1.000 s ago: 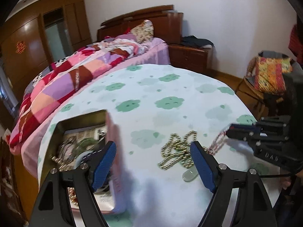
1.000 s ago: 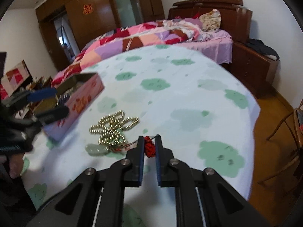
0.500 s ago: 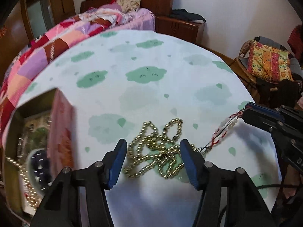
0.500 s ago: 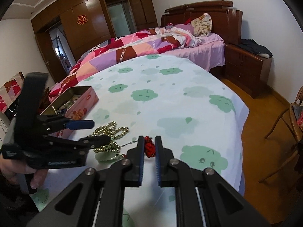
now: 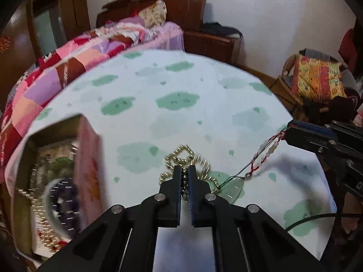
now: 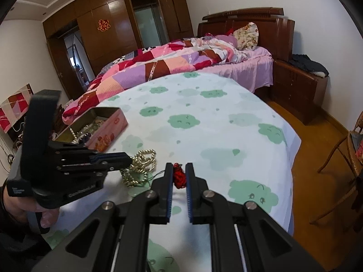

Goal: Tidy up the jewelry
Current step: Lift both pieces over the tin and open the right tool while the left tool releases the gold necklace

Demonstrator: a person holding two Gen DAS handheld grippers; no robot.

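Beads first: the heap of gold-coloured bead necklace (image 5: 185,158) lies on the bench under the white cloth with green cloud prints (image 5: 177,122), and my left tool (image 5: 185,175) is pressed together on a strand at the near edge of that heap, the beads showing dark in the narrow slit between its pads. The open pink tin jewelry box (image 5: 87,158) sits to the left of this tool, near but apart from the heap, its long side running away from me, with other chains already inside. So the coming move, as I judge it, is a lift and a carry leftward over the tall pink wall.

My right tool (image 6: 179,176) is clamped on the red knotted cord (image 6: 179,178) of a second piece. From it a line of pale and red beads (image 5: 265,154) runs down to a pale green jade pendant (image 5: 233,187) lying just beside the gold heap on its right. The thin dark thread touches the gold beads (whether it is tangled in them I cannot tell).

That is the snag: if the two pieces are caught, hauling the gold one left would drag the pendant along. The left tool is the nearer to the box; nothing else stands between heap and tin.
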